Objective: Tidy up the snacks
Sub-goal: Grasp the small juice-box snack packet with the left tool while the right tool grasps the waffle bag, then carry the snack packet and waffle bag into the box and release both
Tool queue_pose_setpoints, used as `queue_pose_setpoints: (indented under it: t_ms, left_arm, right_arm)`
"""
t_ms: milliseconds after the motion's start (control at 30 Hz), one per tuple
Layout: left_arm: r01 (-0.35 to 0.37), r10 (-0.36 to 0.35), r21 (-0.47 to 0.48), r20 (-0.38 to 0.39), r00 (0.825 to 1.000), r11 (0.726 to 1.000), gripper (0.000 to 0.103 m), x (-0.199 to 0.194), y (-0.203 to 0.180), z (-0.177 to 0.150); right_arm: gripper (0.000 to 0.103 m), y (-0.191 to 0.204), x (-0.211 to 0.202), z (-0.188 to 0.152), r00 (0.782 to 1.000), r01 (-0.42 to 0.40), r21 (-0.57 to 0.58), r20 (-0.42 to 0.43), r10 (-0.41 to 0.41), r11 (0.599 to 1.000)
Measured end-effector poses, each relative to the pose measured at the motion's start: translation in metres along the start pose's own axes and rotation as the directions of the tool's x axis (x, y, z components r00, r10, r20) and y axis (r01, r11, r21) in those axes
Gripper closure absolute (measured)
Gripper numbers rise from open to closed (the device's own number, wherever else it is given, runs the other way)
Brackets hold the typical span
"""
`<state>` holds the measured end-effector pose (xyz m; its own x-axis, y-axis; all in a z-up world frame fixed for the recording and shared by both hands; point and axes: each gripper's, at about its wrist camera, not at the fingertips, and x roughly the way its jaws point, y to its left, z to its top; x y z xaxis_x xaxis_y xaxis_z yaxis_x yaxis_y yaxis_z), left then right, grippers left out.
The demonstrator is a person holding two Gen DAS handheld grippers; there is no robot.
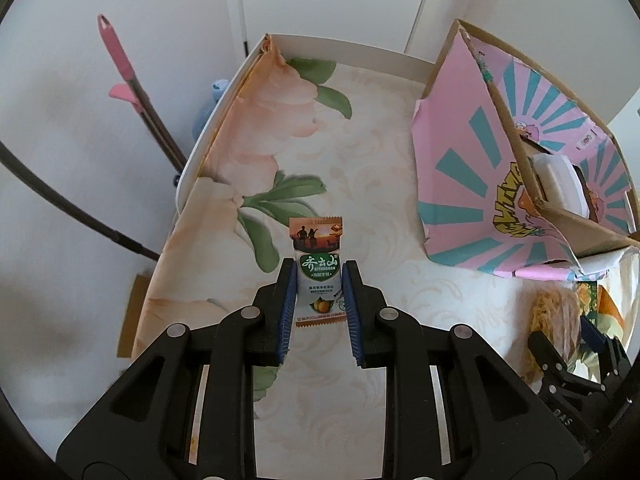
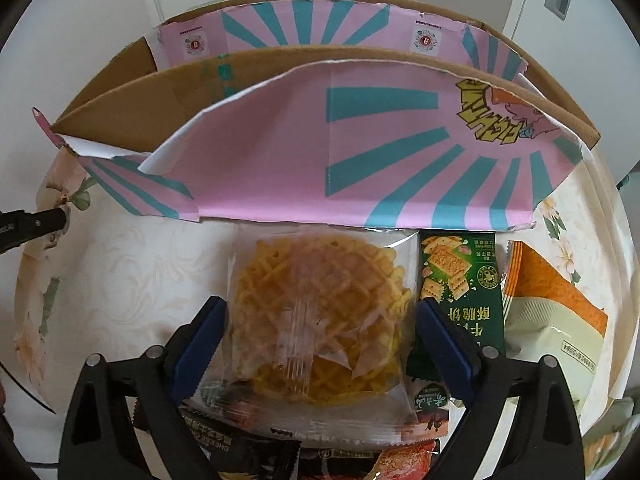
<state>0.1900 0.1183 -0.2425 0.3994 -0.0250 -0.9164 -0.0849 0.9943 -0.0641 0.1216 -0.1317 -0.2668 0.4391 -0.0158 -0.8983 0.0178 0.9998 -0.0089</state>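
Note:
In the left wrist view my left gripper (image 1: 319, 276) is shut on a small white and green snack packet (image 1: 319, 270), its blue pads pressing both long sides, held over the floral tablecloth (image 1: 248, 152). In the right wrist view my right gripper (image 2: 320, 320) stands wide around a clear bag of yellow lattice crisps (image 2: 320, 316); the pads sit at both bag edges, and I cannot tell whether they grip. The pink and teal cardboard box (image 2: 360, 136) stands open just beyond; it also shows at the right of the left wrist view (image 1: 500, 152), holding a white item (image 1: 556, 176).
A green cracker packet (image 2: 464, 284), an orange and pale green bag (image 2: 560, 304) and several dark packets (image 2: 260, 448) lie around the crisps. A pink-handled mop (image 1: 128, 76) leans by the wall left of the table edge (image 1: 212, 128). The left gripper's tip (image 2: 40, 222) shows at far left.

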Motion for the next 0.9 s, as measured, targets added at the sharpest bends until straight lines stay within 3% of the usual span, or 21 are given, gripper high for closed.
queue_pose_setpoints:
  t_ms: [100, 300, 567, 900]
  left_arm:
    - [0.008, -0.008, 0.008, 0.004, 1.000, 1.000, 0.083, -0.002, 0.001, 0.000]
    - [0.024, -0.024, 0.028, 0.020, 1.000, 0.999, 0.083, -0.009, 0.003, -0.002]
    - [0.058, -0.062, 0.068, 0.064, 0.996, 0.996, 0.083, -0.036, 0.003, -0.003]
    - [0.140, -0.162, 0.159, 0.135, 0.977, 0.977, 0.083, -0.085, -0.007, 0.001]
  right_arm:
    - [0.011, 0.004, 0.008, 0.002, 1.000, 0.009, 0.002, -0.010, -0.009, 1.000]
    - [0.026, 0.009, 0.011, 0.002, 1.000, -0.010, 0.014, -0.003, 0.010, 1.000]
    - [0.029, 0.005, -0.008, -0.005, 1.000, -0.025, 0.063, 0.011, 0.025, 0.998]
    - [0.029, -0.003, -0.069, -0.010, 0.993, -0.007, 0.132, 0.120, -0.009, 0.991]
